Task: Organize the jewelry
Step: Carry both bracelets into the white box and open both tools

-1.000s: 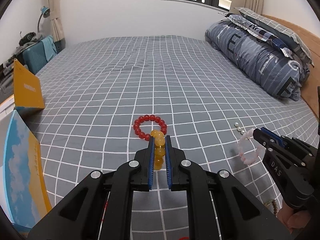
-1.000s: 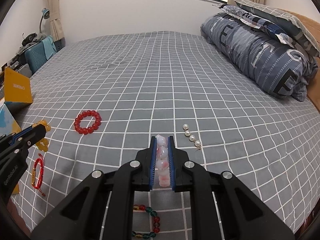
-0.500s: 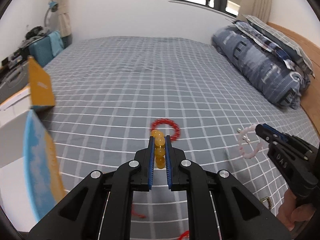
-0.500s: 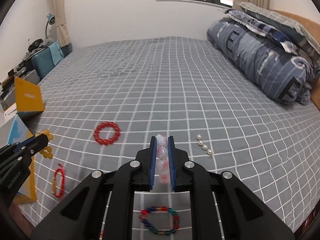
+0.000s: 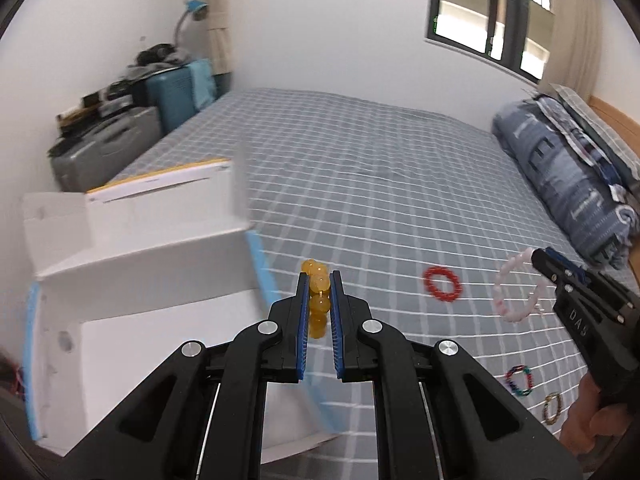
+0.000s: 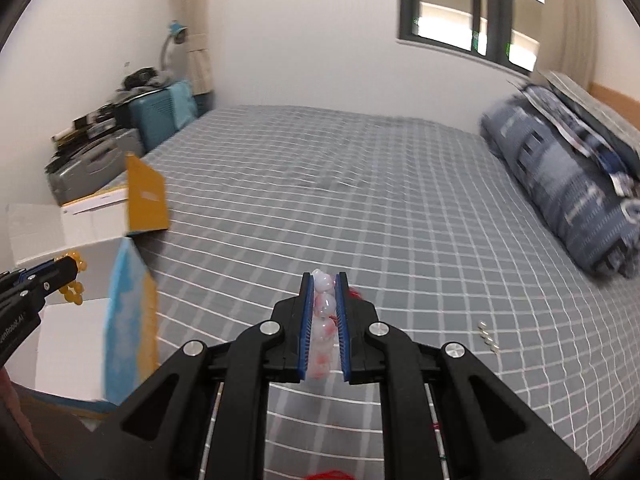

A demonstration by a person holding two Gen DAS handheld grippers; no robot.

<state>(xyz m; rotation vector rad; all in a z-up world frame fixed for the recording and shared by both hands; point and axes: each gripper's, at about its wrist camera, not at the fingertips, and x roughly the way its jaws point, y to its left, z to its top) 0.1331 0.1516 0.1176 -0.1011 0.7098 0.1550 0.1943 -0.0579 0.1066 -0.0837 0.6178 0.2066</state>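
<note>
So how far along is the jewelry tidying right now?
Nothing visibly stored yet: the white box interior that shows looks bare. In hand: the left gripper clamps the amber bracelet beside the box, and the right gripper holds the pink bracelet. The red bracelet, multicolor bracelet and pearls remain on the bed.

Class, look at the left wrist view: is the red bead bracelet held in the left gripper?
No: the red bead bracelet lies on the bed, while the left gripper is shut on the yellow bead bracelet.
</note>
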